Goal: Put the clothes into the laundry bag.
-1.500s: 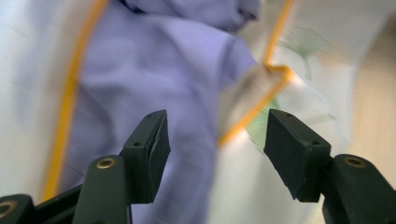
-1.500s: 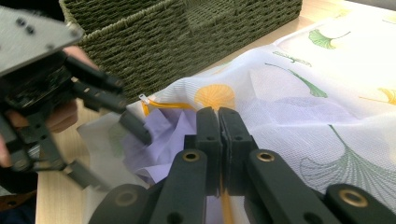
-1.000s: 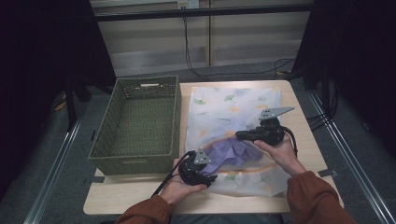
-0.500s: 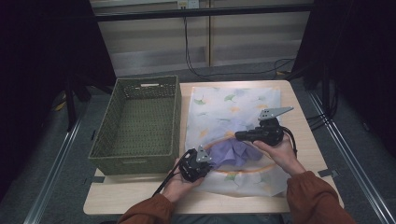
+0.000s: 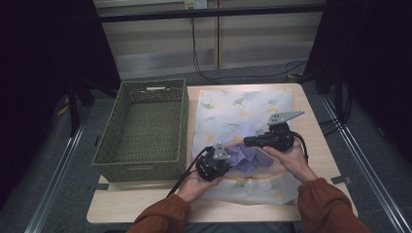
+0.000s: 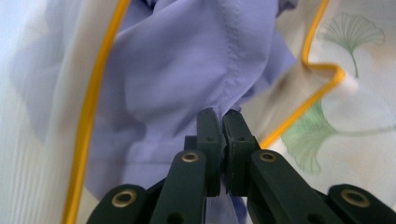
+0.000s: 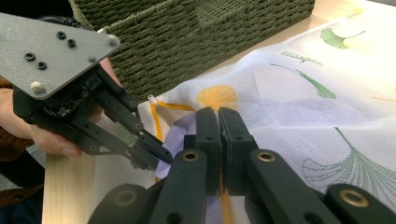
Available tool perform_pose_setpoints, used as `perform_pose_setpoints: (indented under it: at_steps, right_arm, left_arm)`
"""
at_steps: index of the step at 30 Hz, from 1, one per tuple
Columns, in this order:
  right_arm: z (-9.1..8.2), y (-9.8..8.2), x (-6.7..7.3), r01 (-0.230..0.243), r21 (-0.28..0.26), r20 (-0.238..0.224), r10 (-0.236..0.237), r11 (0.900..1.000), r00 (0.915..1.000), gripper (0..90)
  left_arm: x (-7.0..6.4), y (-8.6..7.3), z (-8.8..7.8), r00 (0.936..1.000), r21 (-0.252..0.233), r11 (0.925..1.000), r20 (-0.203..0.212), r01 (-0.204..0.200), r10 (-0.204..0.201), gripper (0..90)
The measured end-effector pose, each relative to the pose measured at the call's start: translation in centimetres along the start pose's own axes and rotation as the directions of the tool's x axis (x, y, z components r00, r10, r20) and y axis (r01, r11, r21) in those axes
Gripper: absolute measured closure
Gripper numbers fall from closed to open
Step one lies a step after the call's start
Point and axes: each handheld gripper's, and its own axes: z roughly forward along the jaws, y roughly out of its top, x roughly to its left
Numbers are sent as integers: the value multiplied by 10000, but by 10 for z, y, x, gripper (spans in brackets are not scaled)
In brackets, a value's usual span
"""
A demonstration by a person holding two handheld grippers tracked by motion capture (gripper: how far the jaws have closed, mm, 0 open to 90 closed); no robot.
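Lower centre of the high view: the left gripper (image 5: 227,162) is held at the near edge of the purple cloth (image 5: 248,158). Its jaws have just been closing, and in the left gripper view they are seen clamped together on a fold of that cloth (image 6: 187,70), beside the seam. A second ago the jaws stood apart with the cloth between them, so the grip has now been taken; judged from this, pulling the cloth out of the bag can begin.

Just beyond, right of centre, the right gripper (image 5: 248,141) is seen with jaws together, pinched on the yellow-trimmed opening of the mesh laundry bag (image 5: 243,114); the bag mouth is held while the cloth sits partly inside it.

The cloth lies in the lower middle of the frame, between the two grippers.

Further left, the green woven basket (image 5: 145,165) is seen on the table (image 5: 145,206).
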Motion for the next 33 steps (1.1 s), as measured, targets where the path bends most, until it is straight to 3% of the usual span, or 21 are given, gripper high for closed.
perform_pose_setpoints:
  at_steps: [7,12,13,14,20,21,23,24,27,28,29,30,31,32,33]
  right_arm:
    - [-2,0,-1,-62,-10,34,62,10000,10000,880]
    - [-2,-1,-2,-75,15,7,75,10000,10000,879]
    - [-1,-1,-2,-89,50,20,88,9999,10000,879]
    - [-1,-1,-2,-89,50,20,88,9999,10000,879]
    - [0,-1,-2,-76,149,-41,77,9999,10000,879]
    - [0,-1,-2,-76,149,-41,77,9999,10000,879]
    - [1,-2,-3,-69,193,-31,69,9998,10000,880]
    - [1,-2,-3,-81,210,-22,82,9997,10000,879]
    - [1,-2,-3,-84,213,-40,85,9997,10000,879]
    - [1,-2,-3,-126,231,-44,127,9997,9999,880]
    - [1,-2,-3,-126,231,-44,127,9997,9999,880]
    - [2,-3,-4,-112,294,-49,113,9995,9999,880]
    - [2,-3,-4,-112,294,-49,113,9995,9999,880]
    - [3,-3,-4,-105,306,-77,108,9995,9999,880]
    - [3,-3,-4,-104,317,-90,107,9994,9999,880]
  left_arm:
    - [1,5,23,9999,205,9997,130,110,-113,866]
    - [2,1,32,9983,-232,9989,438,407,-397,822]
    - [2,1,32,9985,-84,9996,481,272,-268,756]
    - [3,0,32,9977,-59,9998,654,166,-162,756]
    - [1,0,38,9938,-193,9994,1084,280,-257,516]
    - [1,0,38,9938,-62,9997,1082,255,-247,516]
    - [3,-1,42,9886,-168,9976,1361,679,-650,446]
    - [4,-1,44,9876,-355,9940,1218,1036,-986,434]
    - [3,0,46,9902,-488,9940,1046,977,-922,431]
    - [1,0,46,9930,-459,9940,697,990,-956,468]
    - [1,0,46,9930,-459,9940,697,990,-956,527]
    - [2,1,45,9971,-369,9965,175,748,-742,595]
    - [2,1,45,9971,-369,9965,175,748,-742,667]
    - [3,1,46,9969,-376,9963,-57,779,-781,667]
    - [5,2,45,9973,-245,9972,-175,704,-709,765]
